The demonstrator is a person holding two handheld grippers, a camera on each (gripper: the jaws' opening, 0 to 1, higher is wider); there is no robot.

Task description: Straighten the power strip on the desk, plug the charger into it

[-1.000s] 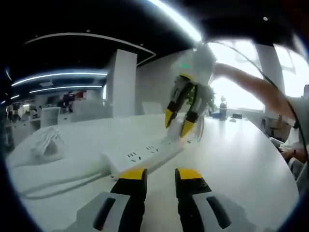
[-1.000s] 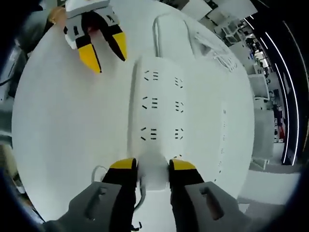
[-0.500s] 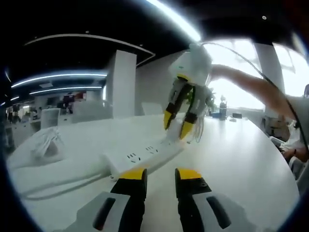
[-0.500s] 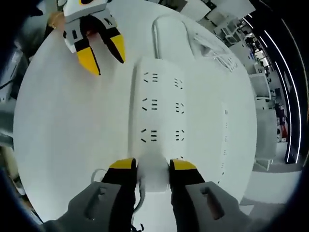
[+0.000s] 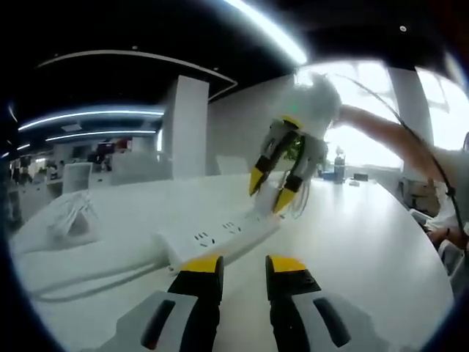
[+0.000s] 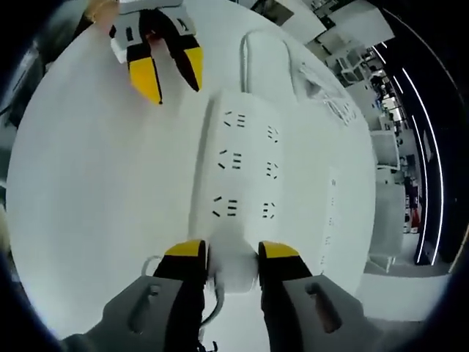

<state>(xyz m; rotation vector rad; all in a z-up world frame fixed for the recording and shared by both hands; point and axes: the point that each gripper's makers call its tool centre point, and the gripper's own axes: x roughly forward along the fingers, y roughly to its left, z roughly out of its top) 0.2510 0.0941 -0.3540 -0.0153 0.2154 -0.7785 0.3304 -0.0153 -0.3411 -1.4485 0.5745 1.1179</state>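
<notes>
While the right tongs (image 6: 222, 253) pinch the charger (image 6: 233, 262) over the near end of the power strip (image 6: 238, 176), likely lining it up with a socket, the strip lies flat on the desk (image 6: 95, 191). Left tongs (image 5: 242, 265) hover spread just beside its other end, perhaps ready to steady it.

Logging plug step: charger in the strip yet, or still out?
Cannot tell. Right gripper is shut on the charger at the power strip end; contact is hidden.

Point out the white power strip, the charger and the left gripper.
white plastic power strip (image 6: 245, 169): right gripper view, socket face.
white charger block (image 6: 233, 264): right gripper view, body between jaws.
left gripper (image 6: 174, 79): right gripper view, between yellow fingertips.
</notes>
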